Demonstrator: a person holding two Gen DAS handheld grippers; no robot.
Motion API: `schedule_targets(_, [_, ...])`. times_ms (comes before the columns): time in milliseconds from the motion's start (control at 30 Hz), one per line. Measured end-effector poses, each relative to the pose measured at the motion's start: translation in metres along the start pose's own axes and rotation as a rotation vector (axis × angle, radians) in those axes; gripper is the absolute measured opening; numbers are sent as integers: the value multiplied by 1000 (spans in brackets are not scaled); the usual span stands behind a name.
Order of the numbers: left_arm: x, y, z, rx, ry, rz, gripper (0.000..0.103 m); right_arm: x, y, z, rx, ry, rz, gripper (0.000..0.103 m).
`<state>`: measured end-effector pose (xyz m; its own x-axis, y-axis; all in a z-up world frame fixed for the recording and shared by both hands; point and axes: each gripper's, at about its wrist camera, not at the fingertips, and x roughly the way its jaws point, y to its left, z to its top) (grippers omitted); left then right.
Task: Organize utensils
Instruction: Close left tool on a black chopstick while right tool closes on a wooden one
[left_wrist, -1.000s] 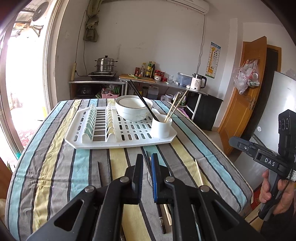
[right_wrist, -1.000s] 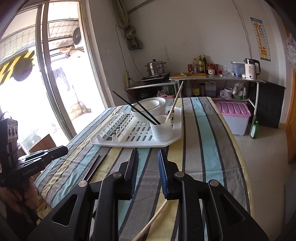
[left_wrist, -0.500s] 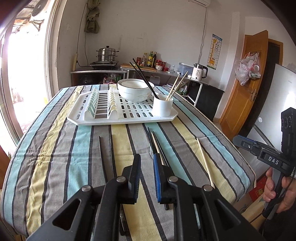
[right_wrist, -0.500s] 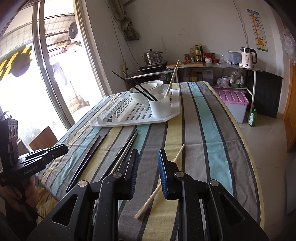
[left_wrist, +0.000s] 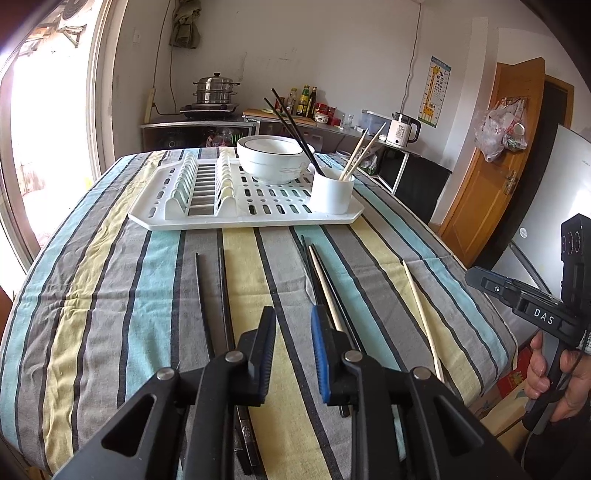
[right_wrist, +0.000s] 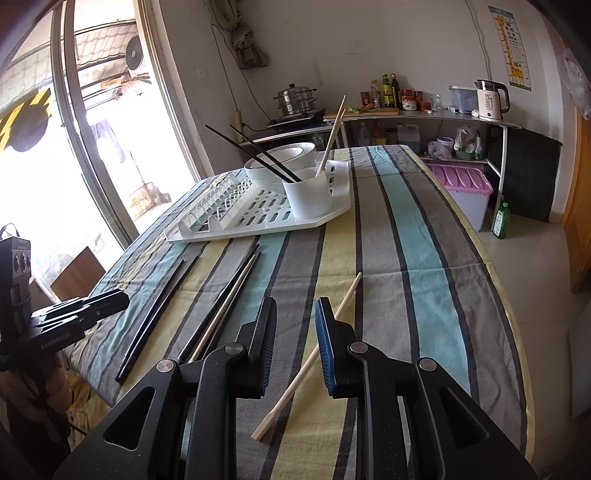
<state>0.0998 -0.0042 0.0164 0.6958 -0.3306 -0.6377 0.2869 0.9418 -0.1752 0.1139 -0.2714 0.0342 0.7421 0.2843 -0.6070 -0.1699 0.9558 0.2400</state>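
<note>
Left wrist view: left gripper (left_wrist: 293, 325) hangs low over the striped tablecloth (left_wrist: 110, 280), jaws parting, nothing btwn them, just bare cloth in the gap. Its right pad sits above the near end of a mixed bunch of chopsticks (left_wrist: 325, 280), one pale wooden stick w/ dark ones beside it, lying lengthwise on the cloth. A pair of black chopsticks (left_wrist: 212, 295) lies to the left of the gripper, roughly parallel. A single wooden chopstick (left_wrist: 421, 306) lies well to the right, near the table edge. Farther back: white dish rack (left_wrist: 236, 206) w/ a white bowl (left_wrist: 275, 157) on it and a white utensil cup (left_wrist: 332, 190) at the rack's near right corner; cup holds two black sticks leaning left and two wooden ones leaning right.

Right wrist view: right gripper (right_wrist: 295, 321) also low over the cloth, jaws apart by a narrow gap, holding nothing. The lone wooden chopstick (right_wrist: 314, 354) runs diagonally on the cloth just under its right finger, not pinched. Left gripper (right_wrist: 79, 310) shows at the left edge, held in a hand (right_wrist: 55, 384). Right hand (left_wrist: 554, 380) grips its handle at the edge of the left view.
</note>
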Motion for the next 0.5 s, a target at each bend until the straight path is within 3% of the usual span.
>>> schedule_targets(500, [85,-12,44,53,159,9,21,52,-23,9,23,104,-94,22])
